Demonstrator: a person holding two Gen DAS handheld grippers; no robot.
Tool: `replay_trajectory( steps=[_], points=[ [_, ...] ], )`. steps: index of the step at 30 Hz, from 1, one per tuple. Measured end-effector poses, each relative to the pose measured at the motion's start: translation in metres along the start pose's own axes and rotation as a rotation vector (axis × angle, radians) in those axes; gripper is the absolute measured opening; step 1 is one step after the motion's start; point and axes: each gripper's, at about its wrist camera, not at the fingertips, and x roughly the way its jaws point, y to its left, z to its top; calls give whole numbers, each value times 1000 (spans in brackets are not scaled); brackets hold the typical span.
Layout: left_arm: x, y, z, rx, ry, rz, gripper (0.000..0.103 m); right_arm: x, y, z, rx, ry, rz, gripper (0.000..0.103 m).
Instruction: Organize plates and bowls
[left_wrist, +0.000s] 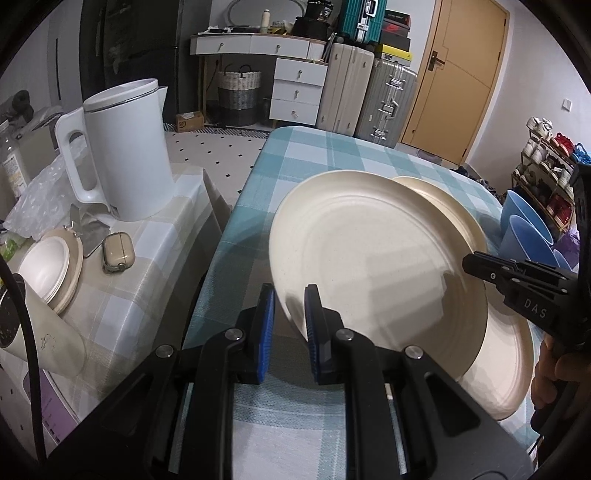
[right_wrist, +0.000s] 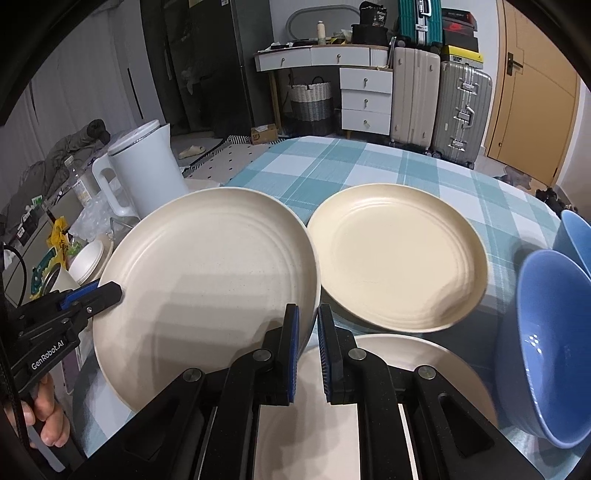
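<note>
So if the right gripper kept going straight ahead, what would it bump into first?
Probably the cream plate lying flat on the checked tablecloth, just ahead of the right gripper, which is clamped on the white plate. Depth is hard to judge.
</note>
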Motion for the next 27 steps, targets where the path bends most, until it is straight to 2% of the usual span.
replay_trajectory(
  steps=[27],
  points=[
    [-33,-49,-4,91,-26,-75,13,-74,-28,-25,66,-92,-39,11]
  ],
)
